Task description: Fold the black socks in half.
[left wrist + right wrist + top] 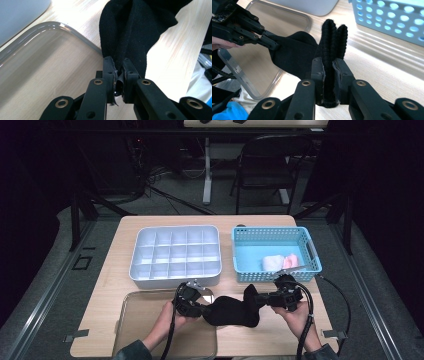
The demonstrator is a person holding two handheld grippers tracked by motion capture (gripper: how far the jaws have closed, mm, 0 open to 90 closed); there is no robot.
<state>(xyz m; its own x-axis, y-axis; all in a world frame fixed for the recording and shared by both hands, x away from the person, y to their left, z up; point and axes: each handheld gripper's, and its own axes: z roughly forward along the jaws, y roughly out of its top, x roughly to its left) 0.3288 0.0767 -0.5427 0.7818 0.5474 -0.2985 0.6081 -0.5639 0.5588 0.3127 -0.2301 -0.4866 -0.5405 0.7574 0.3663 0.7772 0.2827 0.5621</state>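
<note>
the fingers of the left gripper (199, 310) and the right gripper (264, 299) are each pinched on an end of a black sock (231, 311), which hangs stretched between them just above the wooden table (107, 285), in front of the grey divided organiser (175, 255) and the blue basket (276, 253). a clear tray (150, 330) lies under the left hand.

in the left gripper view, the pads (109, 75) clamp a thin edge of the sock (132, 32) beside the tray's rim (62, 26).

in the right gripper view, the pads (319, 75) squeeze the folded ribbed cuff of the sock (332, 42), with the left gripper (271, 43) biting the far end over the tray (269, 22).
</note>
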